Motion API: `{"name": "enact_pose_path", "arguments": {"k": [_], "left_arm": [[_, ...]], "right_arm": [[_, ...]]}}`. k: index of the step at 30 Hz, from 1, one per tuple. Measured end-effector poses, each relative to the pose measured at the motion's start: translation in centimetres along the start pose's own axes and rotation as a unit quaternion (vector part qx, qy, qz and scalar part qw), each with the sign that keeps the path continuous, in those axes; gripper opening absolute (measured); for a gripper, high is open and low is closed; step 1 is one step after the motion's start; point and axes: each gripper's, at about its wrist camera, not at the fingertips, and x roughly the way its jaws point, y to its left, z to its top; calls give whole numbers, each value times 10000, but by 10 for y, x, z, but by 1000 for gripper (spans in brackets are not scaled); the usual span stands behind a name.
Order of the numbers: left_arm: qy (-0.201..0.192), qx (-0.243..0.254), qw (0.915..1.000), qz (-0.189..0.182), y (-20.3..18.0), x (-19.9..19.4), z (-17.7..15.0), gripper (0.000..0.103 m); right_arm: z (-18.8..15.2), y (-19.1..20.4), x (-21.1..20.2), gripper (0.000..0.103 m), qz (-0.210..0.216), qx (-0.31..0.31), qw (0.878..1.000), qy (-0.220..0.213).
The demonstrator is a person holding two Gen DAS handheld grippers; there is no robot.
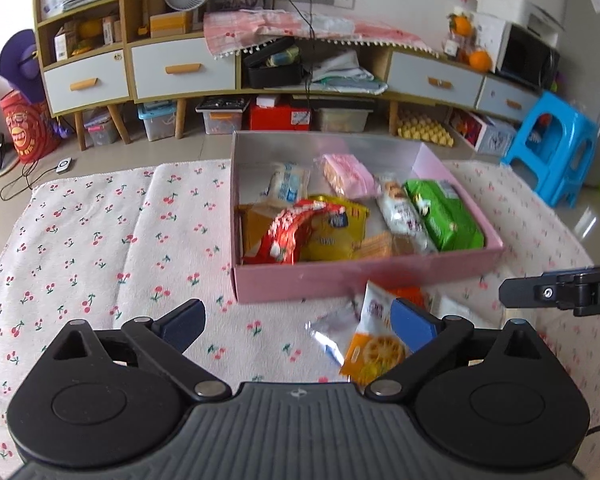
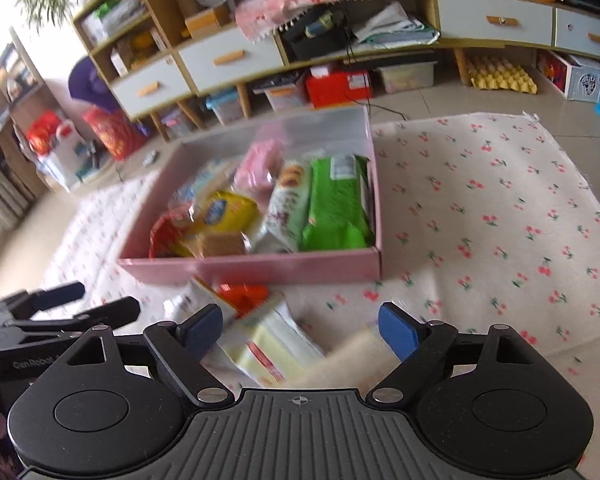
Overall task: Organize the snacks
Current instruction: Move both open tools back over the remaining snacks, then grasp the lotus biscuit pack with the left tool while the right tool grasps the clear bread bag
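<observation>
Now | left tongs (image 1: 298,322), right tongs (image 2: 300,330) wide, empty | orange packet (image 1: 374,354) light, crinkly, probably slippery | pinch sealed edge

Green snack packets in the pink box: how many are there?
1. The green packet lies along the right wall of the pink box, beside a white packet. Others could be hidden under the pile.
</observation>
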Motion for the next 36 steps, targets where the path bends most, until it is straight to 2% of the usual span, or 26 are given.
{"name": "enact_pose_path", "arguments": {"k": [5, 9, 14, 16, 18, 26, 29, 33, 36], "left_arm": [[107, 373, 9992, -21, -7, 1, -8, 99], [206, 632, 9977, -110, -19, 6, -15, 97], [240, 1117, 9934, -116, -39, 13, -24, 86], [240, 1283, 9914, -97, -45, 16, -26, 76], [232, 1399, 9899, -90, -50, 18, -27, 73], [250, 1515, 9881, -44, -59, 24, -28, 52], [229, 1601, 9868, 96, -62, 24, -27, 40], [303, 1495, 9882, 137, -60, 22, -25, 37], [376, 1407, 9893, 107, -56, 20, -24, 36]], "right_arm": [[-9, 0, 5, 87, -365, -58, 9987, 341], [-14, -4, 8, 87, -381, 173, 9972, 613], [-13, -6, 9, 87, -448, 300, 9965, 632], [-13, -9, 11, 87, -479, 345, 9962, 645], [-12, -10, 12, 87, -510, 380, 9957, 667], [-10, -18, 17, 87, -585, 496, 9947, 688], [-10, -19, 19, 87, -613, 534, 9940, 725], [-10, -21, 22, 87, -587, 600, 9932, 801], [-10, -24, 25, 87, -397, 785, 9925, 849]]}}
